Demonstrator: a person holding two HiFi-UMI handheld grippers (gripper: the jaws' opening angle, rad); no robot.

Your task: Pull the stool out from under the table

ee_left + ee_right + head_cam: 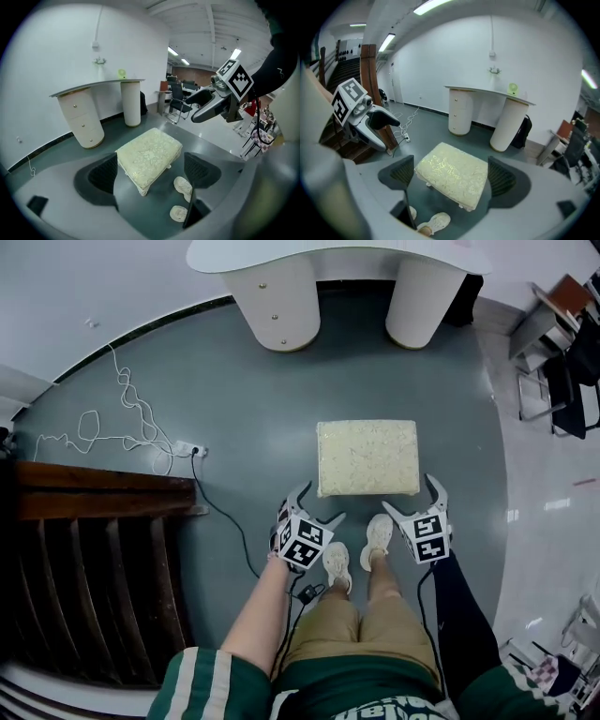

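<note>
The cream, brocade-topped rectangular stool point(367, 457) stands on the grey-green floor point(253, 399), clear of the white pedestal table point(337, 254) and just before the person's pale shoes point(357, 549). The left gripper point(321, 502) and right gripper point(409, 493) flank its near corners, jaws apart and empty. The pull-out looks complete, so I judge no further pulling is needed.

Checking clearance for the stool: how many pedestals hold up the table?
2: the drawer pedestal at head-view left and the slimmer round pedestal at right. Others could hide under the tabletop.
</note>
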